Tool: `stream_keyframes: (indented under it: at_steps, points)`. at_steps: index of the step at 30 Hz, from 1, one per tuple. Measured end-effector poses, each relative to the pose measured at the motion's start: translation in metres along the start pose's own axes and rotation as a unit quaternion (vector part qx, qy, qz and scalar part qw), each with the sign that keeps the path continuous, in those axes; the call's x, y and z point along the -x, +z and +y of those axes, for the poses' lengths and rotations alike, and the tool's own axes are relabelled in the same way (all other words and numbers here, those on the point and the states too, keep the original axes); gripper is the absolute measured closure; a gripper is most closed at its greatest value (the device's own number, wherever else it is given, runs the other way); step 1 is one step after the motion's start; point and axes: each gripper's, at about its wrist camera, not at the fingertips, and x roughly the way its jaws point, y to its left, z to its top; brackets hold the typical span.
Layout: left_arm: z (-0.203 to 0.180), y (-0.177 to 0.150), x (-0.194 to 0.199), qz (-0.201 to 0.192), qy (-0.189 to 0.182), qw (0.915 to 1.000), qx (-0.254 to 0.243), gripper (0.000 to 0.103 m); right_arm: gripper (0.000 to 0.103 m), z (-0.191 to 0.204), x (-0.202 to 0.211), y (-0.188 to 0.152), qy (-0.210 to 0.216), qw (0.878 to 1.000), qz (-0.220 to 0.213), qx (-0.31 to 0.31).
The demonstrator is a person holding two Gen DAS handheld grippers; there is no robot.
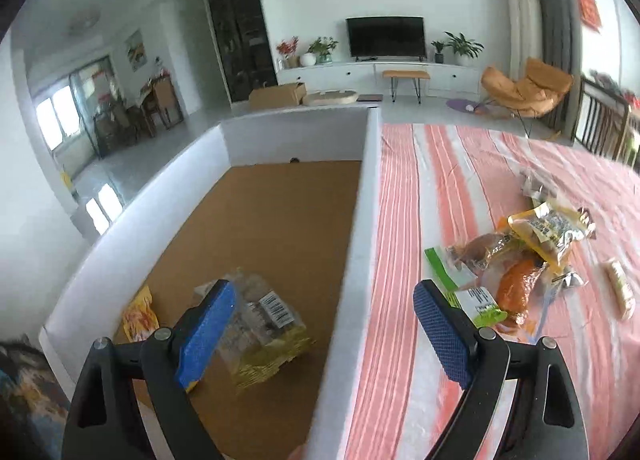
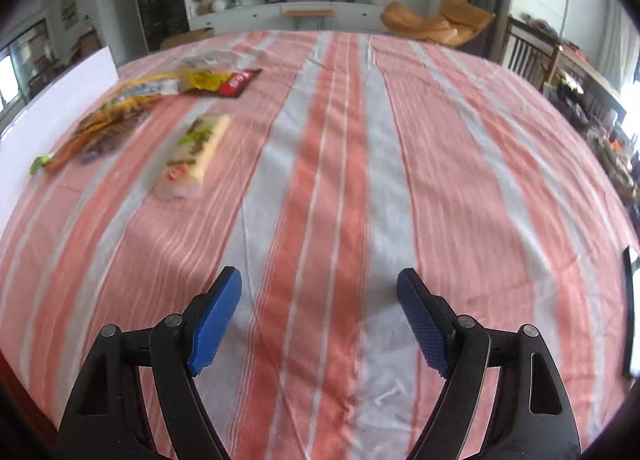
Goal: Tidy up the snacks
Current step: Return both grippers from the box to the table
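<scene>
Two packets already lie in the white box (image 1: 372,196), so bring the empty, wide-apart left hand-held gripper (image 1: 324,324) across (clearing the wall) to the snack pile (image 1: 520,260) on the striped table (image 1: 440,188).

Two packets (image 1: 260,324) in box (image 1: 372,188); snack pile (image 1: 520,260) on tablecloth (image 1: 440,180) rightward.

Striped tablecloth (image 2: 340,180), black TV (image 1: 385,37), orange chair (image 1: 528,88), potted plants (image 1: 464,46), cardboard carton (image 1: 277,95)

2 snack packets (image 1: 260,324) lie flat in the white-walled box (image 1: 360,220); a loose pile of snack packets (image 1: 516,256) and a pale bar (image 2: 198,150) rest on the striped bench
</scene>
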Motion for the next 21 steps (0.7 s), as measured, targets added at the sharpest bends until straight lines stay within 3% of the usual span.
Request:
stream_keyframes:
  at_steps: [6, 9, 13, 16, 18, 21]
  points:
    - [0.006, -0.023, 0.019, -0.006, -0.017, 0.9996, 0.024, 0.013, 0.015, 0.009, -0.010, 0.004, 0.008, 1.000, 0.001, 0.016]
    - [-0.007, -0.021, 0.030, -0.026, 0.018, 0.9995, 0.003, 0.013, 0.012, 0.007, -0.008, 0.001, 0.011, 1.000, 0.003, 0.013]
    - [-0.027, -0.019, 0.084, -0.128, 0.046, 0.9906, 0.013, 0.011, 0.011, 0.007, -0.005, -0.002, 0.013, 1.000, 0.004, 0.014]
    - [-0.056, -0.024, 0.123, -0.184, 0.026, 0.9825, -0.015, 0.000, 0.011, 0.007, -0.006, -0.002, 0.013, 1.000, 0.004, 0.015]
    - [-0.076, -0.030, 0.132, -0.178, -0.003, 0.9833, -0.038, 0.000, 0.010, 0.008, -0.006, -0.001, 0.014, 1.000, 0.004, 0.015]
    - [-0.111, -0.048, 0.111, -0.093, -0.069, 0.9910, -0.067, 0.000, 0.010, 0.009, -0.007, -0.001, 0.014, 1.000, 0.005, 0.016]
